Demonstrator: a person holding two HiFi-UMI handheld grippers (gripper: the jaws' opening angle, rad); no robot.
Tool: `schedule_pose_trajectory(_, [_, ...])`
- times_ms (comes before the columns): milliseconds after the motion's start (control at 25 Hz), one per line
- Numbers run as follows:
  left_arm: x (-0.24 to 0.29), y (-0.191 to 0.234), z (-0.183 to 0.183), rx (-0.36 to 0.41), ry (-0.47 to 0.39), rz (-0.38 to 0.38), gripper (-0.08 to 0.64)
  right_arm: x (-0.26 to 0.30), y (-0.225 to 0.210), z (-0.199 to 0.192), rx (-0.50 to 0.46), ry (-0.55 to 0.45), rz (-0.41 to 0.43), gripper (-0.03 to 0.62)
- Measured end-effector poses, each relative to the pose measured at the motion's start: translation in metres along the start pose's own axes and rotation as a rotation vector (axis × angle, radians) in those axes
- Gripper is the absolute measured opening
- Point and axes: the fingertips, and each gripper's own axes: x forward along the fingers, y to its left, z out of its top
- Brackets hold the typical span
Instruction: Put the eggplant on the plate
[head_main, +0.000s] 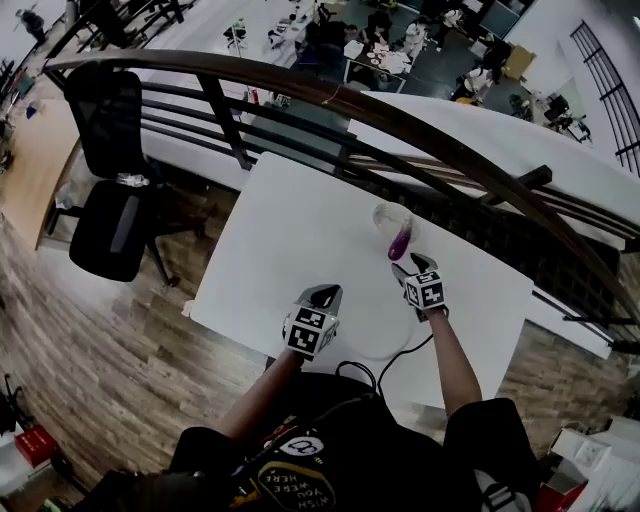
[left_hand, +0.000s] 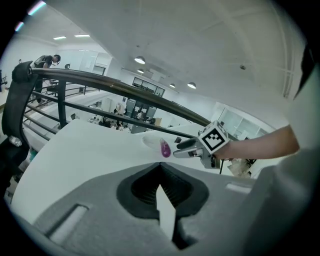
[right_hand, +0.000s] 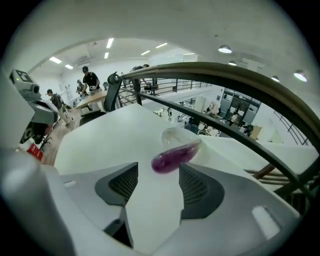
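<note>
The eggplant (right_hand: 176, 156) is lying with its far end on the clear plate (right_hand: 172, 134). The right hand-held gripper (head_main: 410, 266) is gaping wide just behind it, gripping nothing. The left hand-held gripper (head_main: 325, 294) is sitting closed, empty. The job is looking nearly done.

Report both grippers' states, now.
Left gripper: shut, empty.
Right gripper: open; eggplant just ahead of it, not gripped.

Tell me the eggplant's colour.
Purple; the eggplant shows best in the right gripper view.
</note>
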Motion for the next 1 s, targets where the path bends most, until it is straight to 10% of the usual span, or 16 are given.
schedule_pose_trajectory(520, [-0.049,-0.078,0.051,0.236,-0.158,-0.129,0.005,-0.209,0.086,-0.001,0.408,-0.574,-0.164,0.058])
schedule_pose_trajectory(1000, [-0.075,-0.141,0.071,0.342,-0.269,-0.201,0.005,-0.297,0.126,0.012,0.422,-0.778,-0.217,0.002])
